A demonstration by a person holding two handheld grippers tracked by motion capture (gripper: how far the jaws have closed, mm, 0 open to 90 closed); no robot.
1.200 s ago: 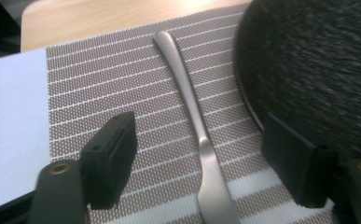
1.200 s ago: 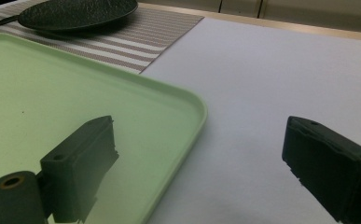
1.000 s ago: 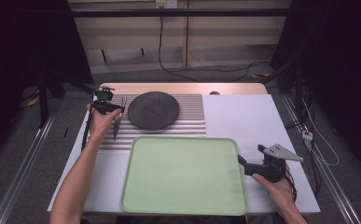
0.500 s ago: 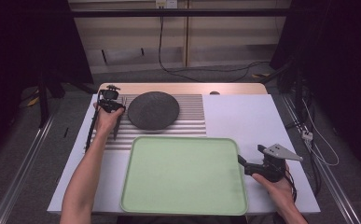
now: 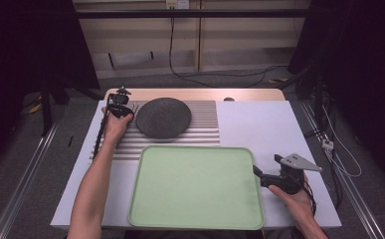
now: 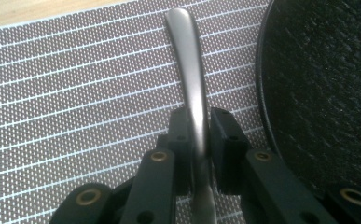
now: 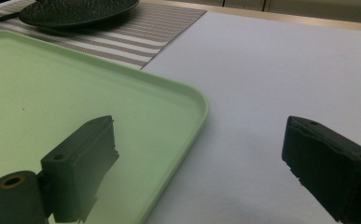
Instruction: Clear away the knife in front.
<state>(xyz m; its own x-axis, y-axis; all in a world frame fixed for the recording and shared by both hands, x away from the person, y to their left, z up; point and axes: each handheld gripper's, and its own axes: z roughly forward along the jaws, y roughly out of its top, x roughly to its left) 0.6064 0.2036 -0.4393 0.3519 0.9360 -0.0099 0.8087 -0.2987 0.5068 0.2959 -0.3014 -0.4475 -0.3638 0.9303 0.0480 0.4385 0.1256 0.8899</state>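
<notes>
The white rectangular tabletop (image 5: 274,129) has a strip of pale wood along its far edge. On its far left part lies a brown woven placemat with thin white stripes (image 5: 205,124). Nearer the person, a large pale green plastic tray with rounded corners (image 5: 195,186) rests flat on the tabletop, its far edge overlapping the placemat. The tabletop to the right of the tray and placemat is bare white surface

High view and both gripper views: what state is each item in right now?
Left tool: jaws just closing, shut on the handle.
Grey metal utensil handle: flat on the striped placemat.
Round black plate: empty, on placemat.
Pale green plastic tray: empty.
Right tool: open, straddling tray's rim.
</notes>
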